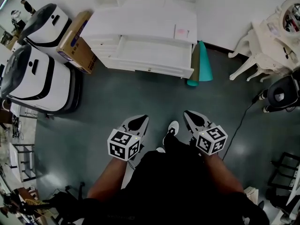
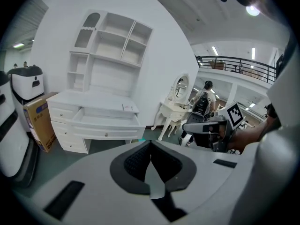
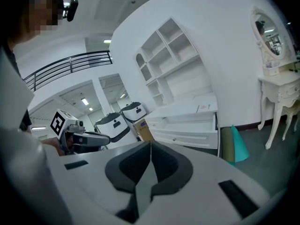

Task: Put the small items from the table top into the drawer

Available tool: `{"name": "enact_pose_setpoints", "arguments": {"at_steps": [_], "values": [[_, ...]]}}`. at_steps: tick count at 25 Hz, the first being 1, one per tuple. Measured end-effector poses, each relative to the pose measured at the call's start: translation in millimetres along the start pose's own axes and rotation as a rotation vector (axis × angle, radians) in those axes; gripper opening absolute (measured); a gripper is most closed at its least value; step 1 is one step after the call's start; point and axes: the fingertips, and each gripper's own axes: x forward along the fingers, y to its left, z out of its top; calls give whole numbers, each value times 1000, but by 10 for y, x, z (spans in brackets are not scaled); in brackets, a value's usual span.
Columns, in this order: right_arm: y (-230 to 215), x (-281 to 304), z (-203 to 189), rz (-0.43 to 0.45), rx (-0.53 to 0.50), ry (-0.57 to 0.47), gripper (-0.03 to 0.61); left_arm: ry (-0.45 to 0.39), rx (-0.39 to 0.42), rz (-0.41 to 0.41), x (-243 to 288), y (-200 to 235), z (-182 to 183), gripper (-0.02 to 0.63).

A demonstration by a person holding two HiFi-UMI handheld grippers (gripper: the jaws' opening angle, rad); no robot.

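We stand well back from the white desk (image 1: pixel 140 25), both tools held low in front of us over the grey floor (image 1: pixel 93 102). The left gripper (image 1: pixel 139 120) has its jaws pressed together with nothing between them, and the right gripper (image 1: pixel 188 114) is the same, pads meeting and empty. The drawer (image 1: pixel 150 65) under the desk top is pulled open towards us. On the desk top, near its right end and behind the drawer, lies a small flat item (image 1: pixel 182 32), pale pink. It may be a card or a paper, but it is too small for us to tell. A teal roll (image 1: pixel 202 62) leans at the desk's right side, and a cardboard box (image 1: pixel 75 39) stands at its left.
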Motion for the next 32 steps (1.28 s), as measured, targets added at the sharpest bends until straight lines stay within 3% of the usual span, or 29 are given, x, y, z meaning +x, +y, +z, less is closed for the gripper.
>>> {"name": "enact_pose_setpoints", "arguments": {"at_steps": [4,9,18,32], "values": [[-327,162,227,-18,17,-23,29,7,24,-22,308,98,249,11],[-672,374,578,-12,15,-29,29,7,-33,-26,712,306,580,11],[-1189,738,1054,28,6,-47,29,-13,30,33,1150,510,1127,11],[-1667,755,1029,-26,67,-41,29,9,30,25,1501,579,1298,11]]}}
